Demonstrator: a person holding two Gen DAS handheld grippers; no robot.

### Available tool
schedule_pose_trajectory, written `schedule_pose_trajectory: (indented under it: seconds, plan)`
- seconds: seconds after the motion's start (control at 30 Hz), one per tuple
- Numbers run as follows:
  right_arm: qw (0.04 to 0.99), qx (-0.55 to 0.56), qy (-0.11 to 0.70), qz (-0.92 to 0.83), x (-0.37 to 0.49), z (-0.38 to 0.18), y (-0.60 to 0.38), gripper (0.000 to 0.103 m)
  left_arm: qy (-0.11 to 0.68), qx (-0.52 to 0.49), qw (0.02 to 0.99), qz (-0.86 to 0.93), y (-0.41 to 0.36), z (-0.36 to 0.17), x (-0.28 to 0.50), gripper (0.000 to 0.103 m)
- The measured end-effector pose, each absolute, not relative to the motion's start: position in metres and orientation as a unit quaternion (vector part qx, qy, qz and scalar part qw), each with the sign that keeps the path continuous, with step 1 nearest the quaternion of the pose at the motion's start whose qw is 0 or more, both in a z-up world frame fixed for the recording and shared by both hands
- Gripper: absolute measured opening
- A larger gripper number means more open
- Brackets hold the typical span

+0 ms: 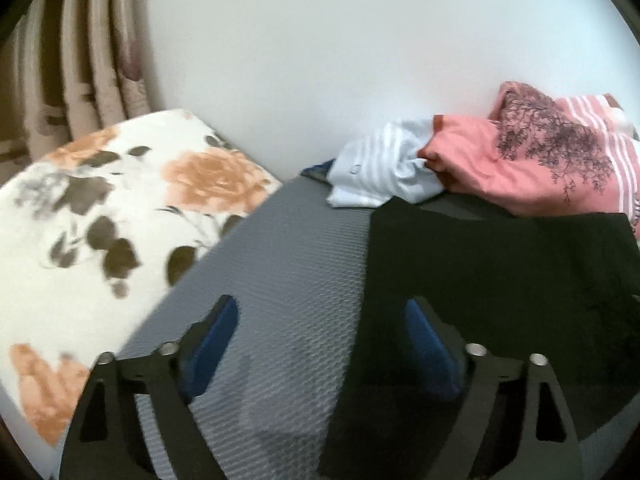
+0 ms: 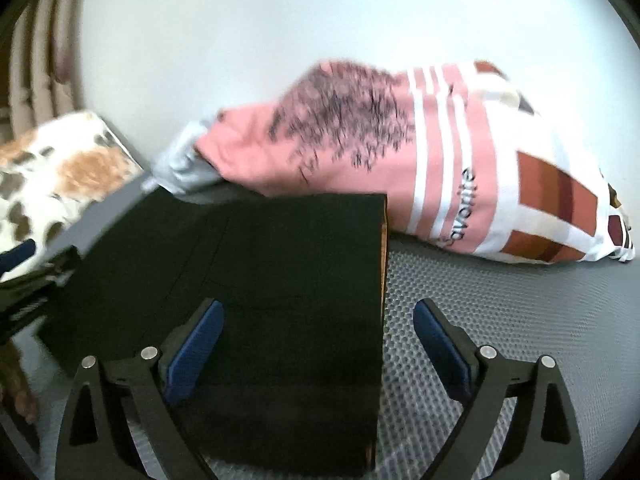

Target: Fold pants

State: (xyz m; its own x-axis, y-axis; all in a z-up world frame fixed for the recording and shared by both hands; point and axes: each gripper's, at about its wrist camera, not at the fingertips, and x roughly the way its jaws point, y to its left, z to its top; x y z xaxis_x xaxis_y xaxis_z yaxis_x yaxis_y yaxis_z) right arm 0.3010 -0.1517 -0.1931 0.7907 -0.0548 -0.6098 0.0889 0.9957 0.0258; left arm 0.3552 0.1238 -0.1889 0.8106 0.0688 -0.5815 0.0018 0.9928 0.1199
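Observation:
The black pants lie flat on the grey textured mat in a neat rectangular fold with a straight right edge. They also show in the left wrist view, on the right. My right gripper is open and empty, its fingers astride the pants' right edge. My left gripper is open and empty above the pants' left edge and bare mat. The left gripper also shows in the right wrist view at the far left.
A pile of clothes lies behind the pants against the white wall: a pink shirt with a dark tree print, a pale blue striped garment, and a white garment with brown blocks. A floral cushion sits left of the mat. Curtains hang far left.

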Motion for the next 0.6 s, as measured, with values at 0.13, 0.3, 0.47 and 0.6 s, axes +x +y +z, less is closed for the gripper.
schedule_pose_trajectory:
  seconds: [0.13,0.3,0.47,0.6]
  plan:
    - [0.953,0.059,0.298,0.001,0.263,-0.165,-0.151,0.094,0.277,0.064,0.958,0.035,0.126,-0.158,0.327,0.096]
    - [0.958,0.067,0.276,0.026,0.224,-0.127,-0.148,0.095,0.213,0.044,0.975,0.039,0.125,-0.095,0.267,0.103]
    - [0.965,0.075,0.249,0.035,0.180,-0.091,-0.150,0.096,0.183,0.008,0.983,0.007,0.124,-0.041,0.213,0.103]
    - [0.971,0.073,0.222,0.043,0.148,-0.062,-0.150,0.098,0.178,-0.011,0.984,-0.015,0.122,-0.006,0.182,0.103]
